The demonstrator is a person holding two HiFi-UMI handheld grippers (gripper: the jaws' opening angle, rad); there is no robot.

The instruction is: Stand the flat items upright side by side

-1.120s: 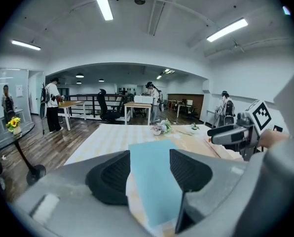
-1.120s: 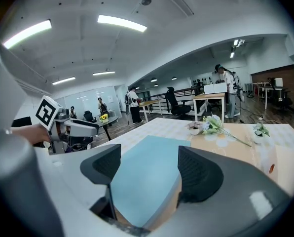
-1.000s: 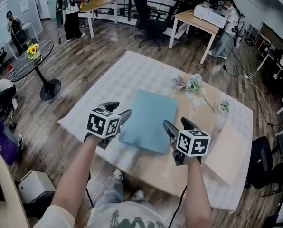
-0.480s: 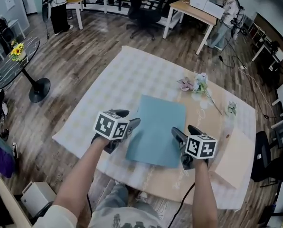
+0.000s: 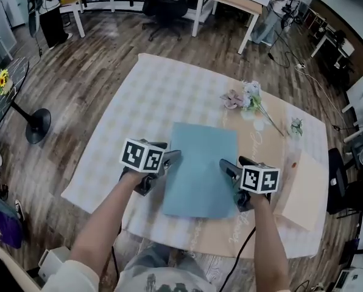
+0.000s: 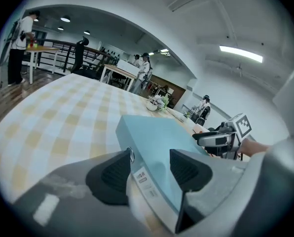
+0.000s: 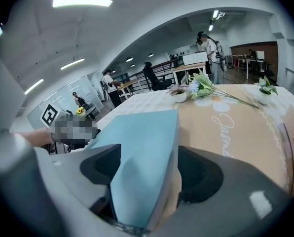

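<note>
A light blue binder (image 5: 200, 166) lies flat, low over the checked tablecloth (image 5: 139, 114); whether it rests on the cloth I cannot tell. My left gripper (image 5: 168, 157) is shut on its left edge, the labelled spine. In the left gripper view the binder (image 6: 157, 137) runs between both pads (image 6: 115, 174), where the left gripper (image 6: 147, 169) clamps it. My right gripper (image 5: 231, 168) is shut on the binder's right edge. In the right gripper view the binder's (image 7: 142, 152) cover fills the gap of the right gripper (image 7: 149, 174).
A bunch of artificial flowers (image 5: 245, 96) and a small plant (image 5: 296, 126) lie at the table's far right on a tan cloth (image 5: 267, 145). A beige flat item (image 5: 300, 190) lies at the right edge. A black chair (image 5: 346, 181) stands beyond it; people work at desks farther off.
Both grippers have come down with the blue binder between them. The binder now sits lower and flatter over the table than a second ago.
</note>
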